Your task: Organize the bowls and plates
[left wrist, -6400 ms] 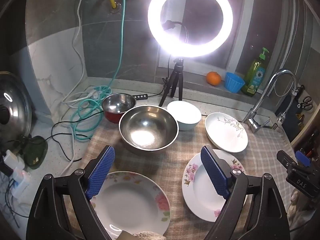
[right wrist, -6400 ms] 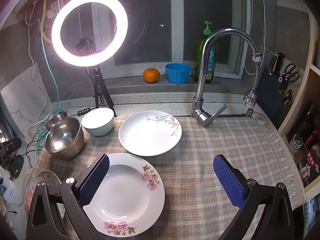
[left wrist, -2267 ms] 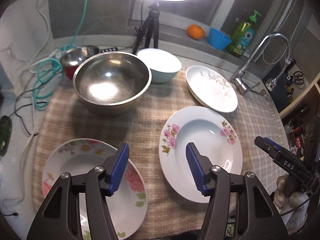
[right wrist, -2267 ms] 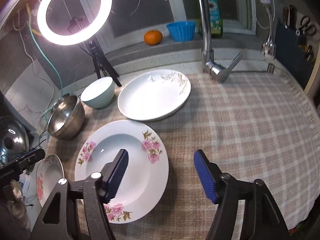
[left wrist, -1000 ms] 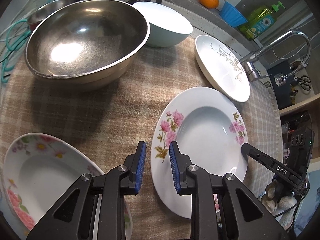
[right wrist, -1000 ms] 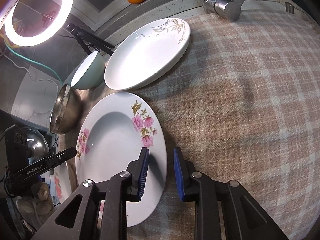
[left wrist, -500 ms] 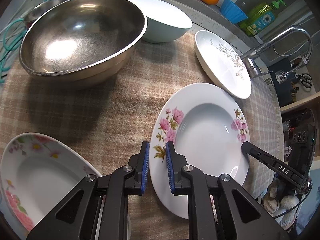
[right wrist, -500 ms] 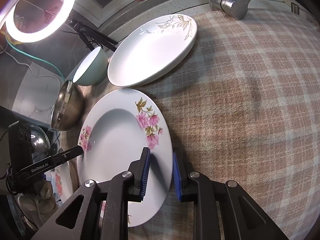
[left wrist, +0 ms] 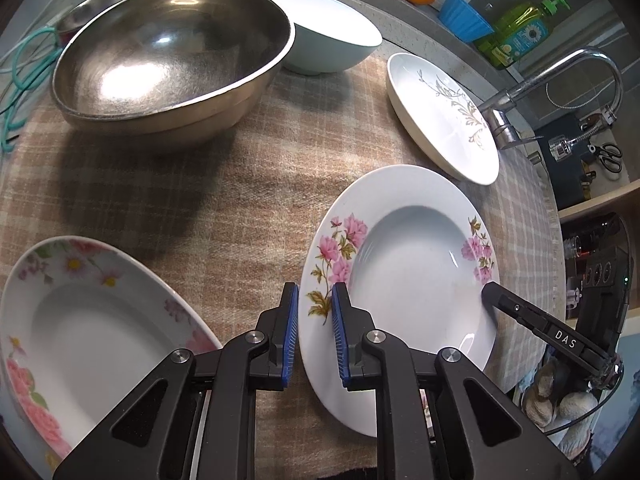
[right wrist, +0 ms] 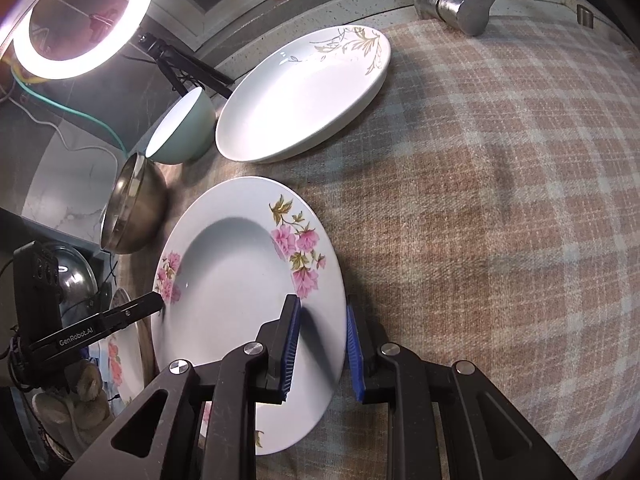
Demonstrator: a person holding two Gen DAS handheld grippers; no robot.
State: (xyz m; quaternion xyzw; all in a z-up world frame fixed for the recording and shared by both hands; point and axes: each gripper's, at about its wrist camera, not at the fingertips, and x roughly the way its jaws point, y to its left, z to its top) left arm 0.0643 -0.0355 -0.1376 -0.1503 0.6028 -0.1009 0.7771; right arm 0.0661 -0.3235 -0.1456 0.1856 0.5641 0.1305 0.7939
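Both grippers grasp one pink-flowered deep plate [left wrist: 416,264] that lies on the checked cloth [right wrist: 500,200]: the left gripper [left wrist: 315,330] is clamped over the plate's left rim, its blue pads [left wrist: 339,332] either side of the edge beside a flower spray, its jaws having just been closing onto that rim, and the right gripper [right wrist: 320,350] is clamped over the opposite rim, one pad on the inner face and the other outside the edge. Taking that plate as the landmark, a second floral plate [left wrist: 80,320] lies well apart on its left, a large steel bowl [left wrist: 172,52] stands beyond it to the left, a pale green bowl [left wrist: 328,40] stands just beside the steel bowl, and a white plate with a gold sprig [left wrist: 444,116] lies near its far right edge, close to the tap [right wrist: 456,4]
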